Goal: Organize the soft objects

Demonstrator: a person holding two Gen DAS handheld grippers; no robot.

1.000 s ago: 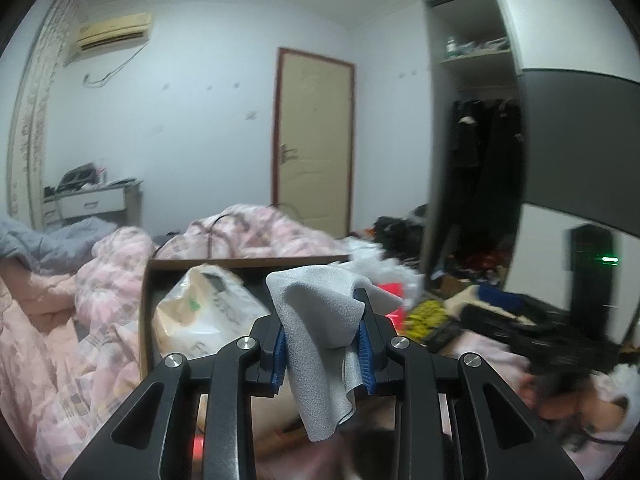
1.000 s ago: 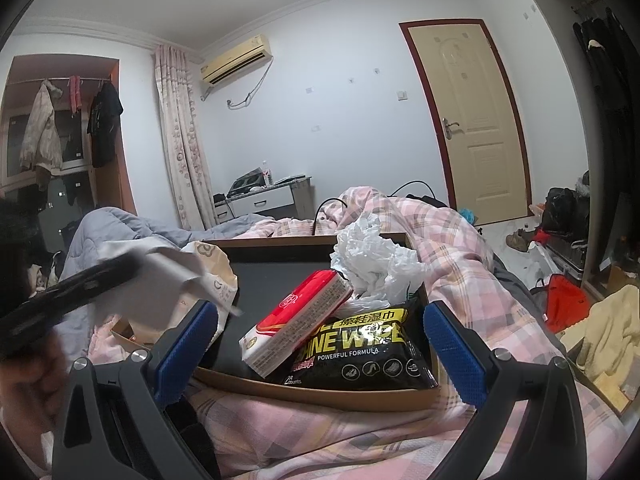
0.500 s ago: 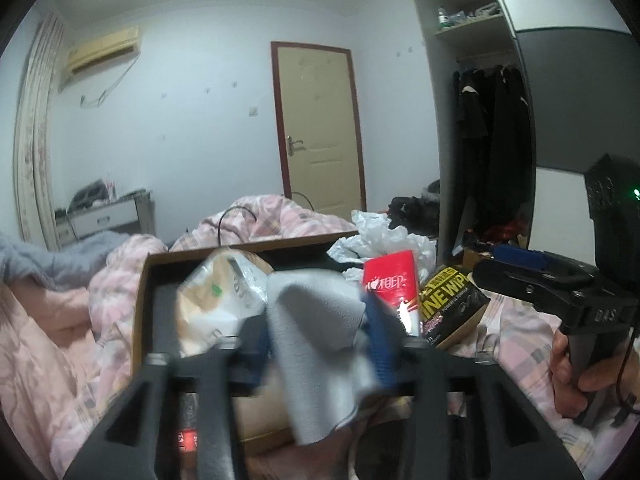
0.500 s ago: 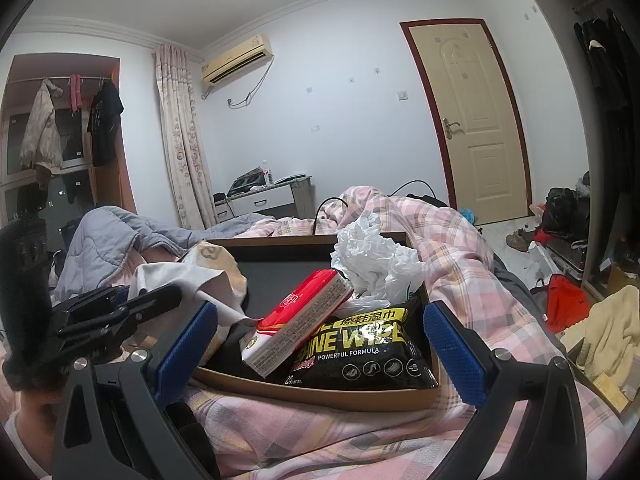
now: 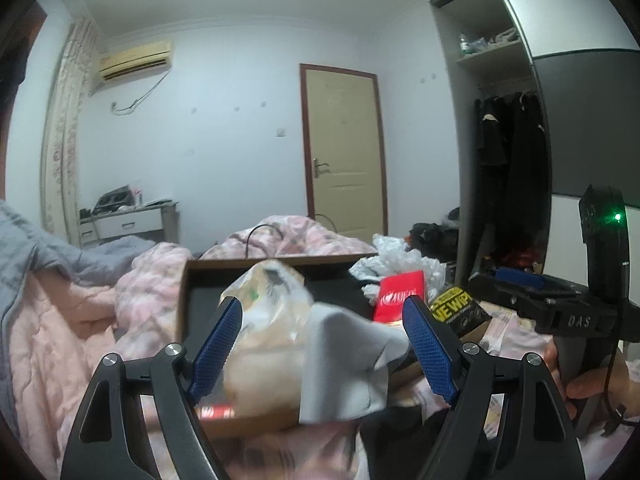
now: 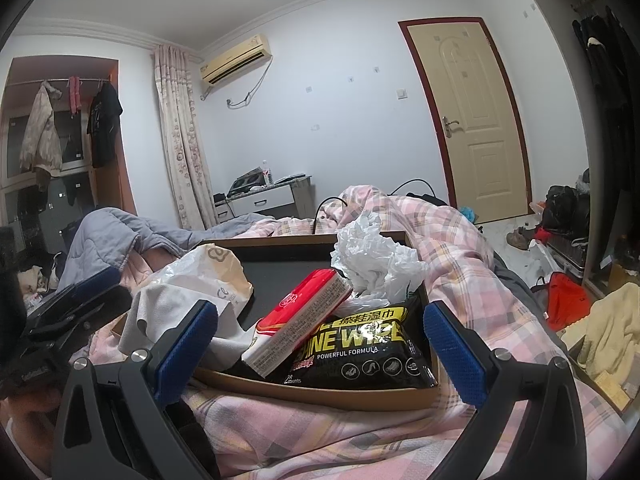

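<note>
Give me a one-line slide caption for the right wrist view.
Open right gripper faces a cardboard tray on the bed holding a black wipes pack, red tissue pack and grey cloth.

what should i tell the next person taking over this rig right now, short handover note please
Left gripper: jaws open, holding nothing; the grey cloth lies between them, draped over the near edge of the brown tray, against the beige plastic bag.
Right gripper: jaws open, empty, hovering in front of the tray.
In the tray: red tissue pack leaning on the black wipes pack, crumpled white plastic bag behind them.
Done: cloth dropped at the tray.
Left: the cloth hangs over the edge and may need tucking in; I can't tell if other soft items remain outside.
</note>
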